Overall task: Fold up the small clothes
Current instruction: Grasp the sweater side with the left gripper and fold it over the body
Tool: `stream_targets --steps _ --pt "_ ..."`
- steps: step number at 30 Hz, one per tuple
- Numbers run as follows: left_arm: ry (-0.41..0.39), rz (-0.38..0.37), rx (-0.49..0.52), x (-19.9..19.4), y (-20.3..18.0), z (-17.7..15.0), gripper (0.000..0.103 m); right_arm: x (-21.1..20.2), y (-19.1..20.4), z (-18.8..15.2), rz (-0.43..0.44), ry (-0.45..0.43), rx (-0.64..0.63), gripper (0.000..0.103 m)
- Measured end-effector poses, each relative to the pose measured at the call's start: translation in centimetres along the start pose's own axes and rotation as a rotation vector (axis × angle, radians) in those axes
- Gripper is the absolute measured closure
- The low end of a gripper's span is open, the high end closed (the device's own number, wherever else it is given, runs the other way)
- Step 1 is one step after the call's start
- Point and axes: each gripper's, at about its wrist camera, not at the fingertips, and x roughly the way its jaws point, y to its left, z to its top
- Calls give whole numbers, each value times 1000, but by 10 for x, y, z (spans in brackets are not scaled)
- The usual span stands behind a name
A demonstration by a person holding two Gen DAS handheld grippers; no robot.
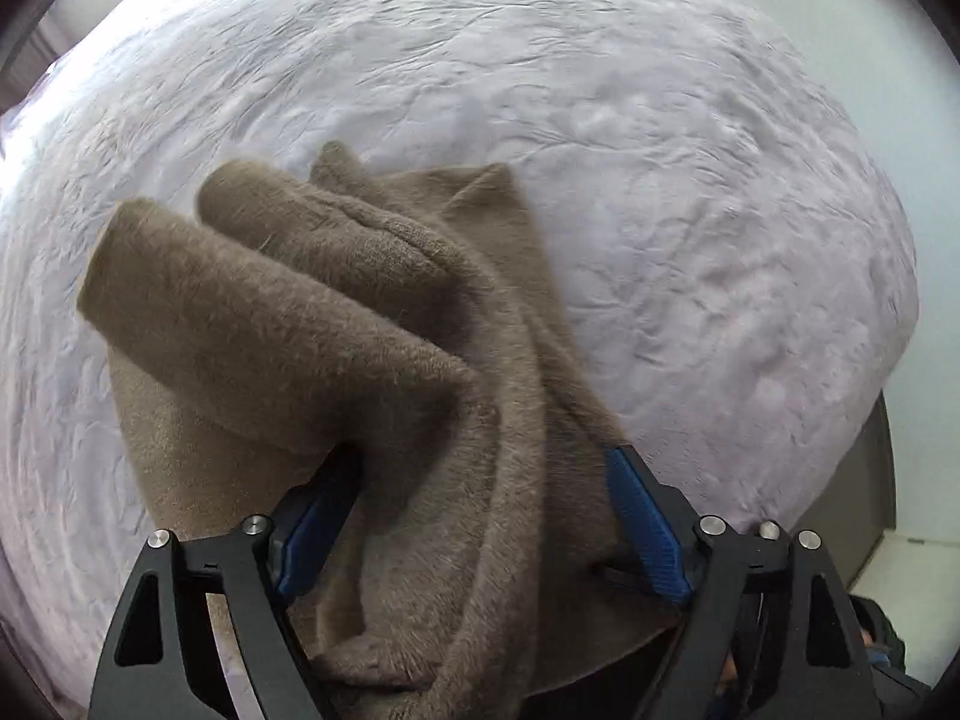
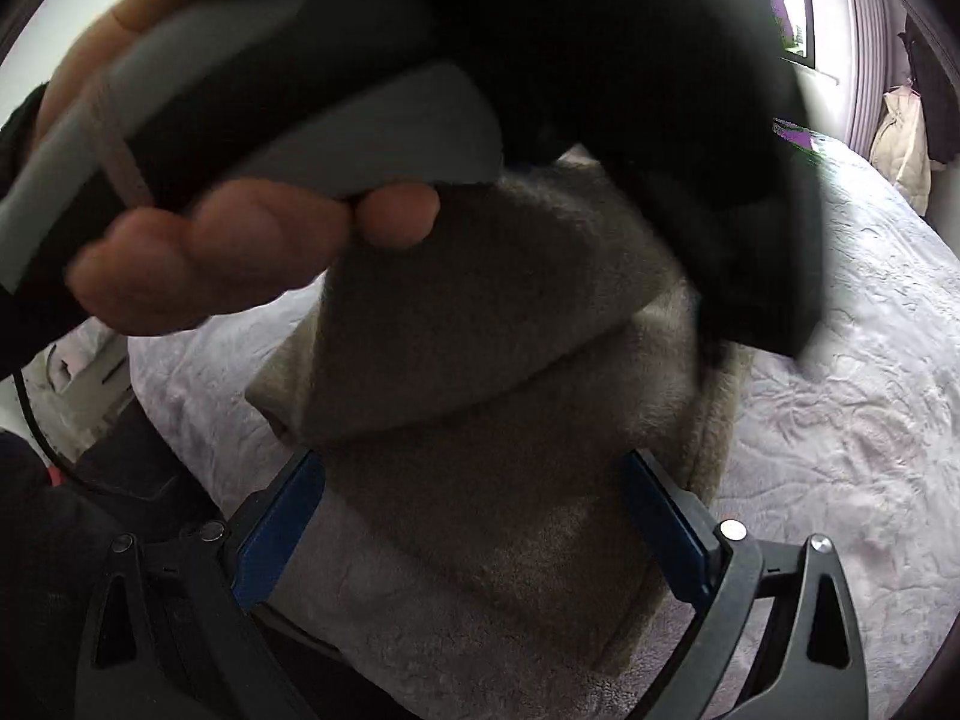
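Note:
A fuzzy taupe garment (image 1: pixel 336 324) lies bunched on a pale lilac bedspread (image 1: pixel 660 180). My left gripper (image 1: pixel 480 462) is open, its blue pads (image 1: pixel 645 516) wide apart with folds of the garment draped between and over them. In the right wrist view the same garment (image 2: pixel 480 396) lies partly folded under my right gripper (image 2: pixel 474 468), which is open with its blue pads (image 2: pixel 279 528) either side of the cloth. The person's left hand (image 2: pixel 240 246) and the other gripper's handle (image 2: pixel 336 126) fill the top of that view, just above the garment.
The bedspread (image 2: pixel 840 420) stretches right and far. The bed's edge and a grey floor (image 1: pixel 870 510) show at lower right of the left view. A window (image 2: pixel 798 12) and hanging clothes (image 2: pixel 906 138) stand at far right.

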Motion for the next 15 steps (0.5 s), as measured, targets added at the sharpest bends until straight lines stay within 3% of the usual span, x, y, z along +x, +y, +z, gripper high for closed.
stream_targets --steps 2,7,13,15 --pt "1 -29 14 -11 -3 -2 18 2 -2 -2 18 -4 4 3" --pt "-35 -228 6 -56 4 -13 18 -4 -9 -8 77 -31 34 3" --pt "-159 -296 -47 -87 39 -32 18 -6 -14 -8 123 -24 67 3" --pt "-187 -283 -75 -82 54 -39 18 -10 -17 -8 137 -22 69 3"
